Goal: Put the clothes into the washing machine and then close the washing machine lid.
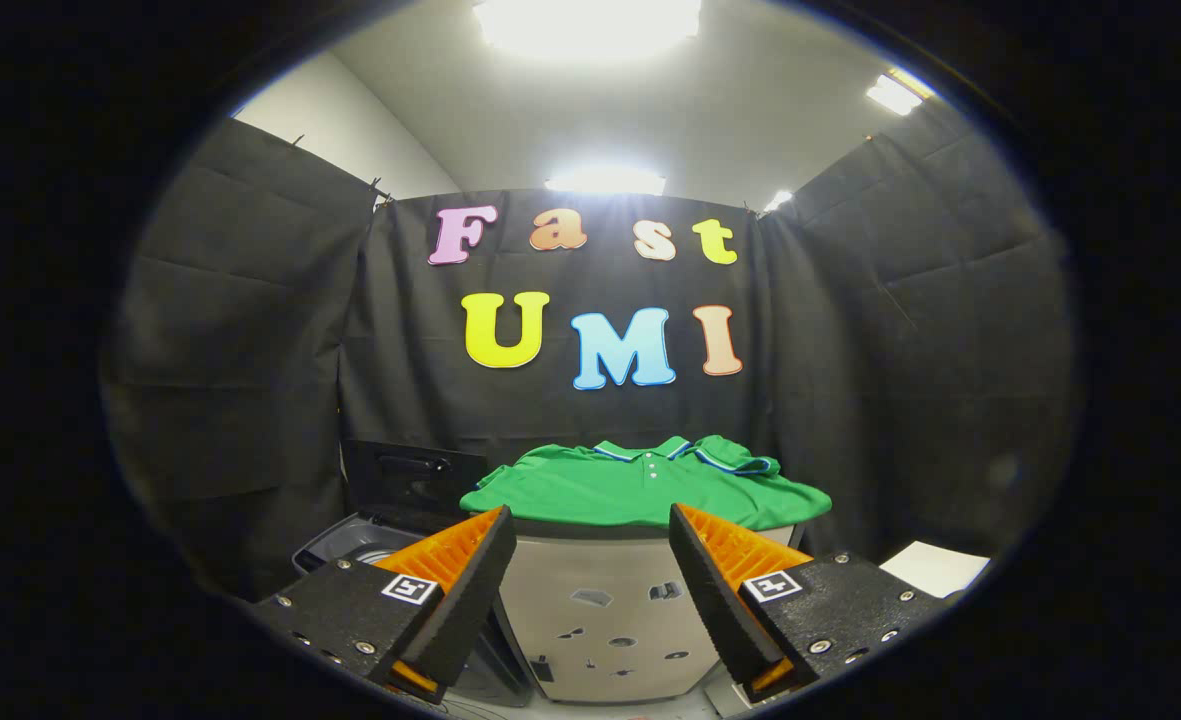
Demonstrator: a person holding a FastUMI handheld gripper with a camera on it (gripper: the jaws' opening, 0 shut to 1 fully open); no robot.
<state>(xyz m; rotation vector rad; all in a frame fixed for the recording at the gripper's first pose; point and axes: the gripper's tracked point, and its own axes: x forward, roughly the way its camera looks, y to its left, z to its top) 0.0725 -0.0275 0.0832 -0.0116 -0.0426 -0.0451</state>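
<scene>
Tool (590,565) wide open, holding nothing. Green polo shirt (645,485) lies straight ahead beyond the fingers, spread flat on a pale cabinet (600,620), long axis left-right. Washing machine (370,545) sits lower left, lid (412,478) up; drum mostly hidden behind the left finger.

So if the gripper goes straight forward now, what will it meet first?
Probably the pale cabinet front just ahead between the open gripper fingers, below the green polo shirt lying on top; depth is hard to judge.
</scene>
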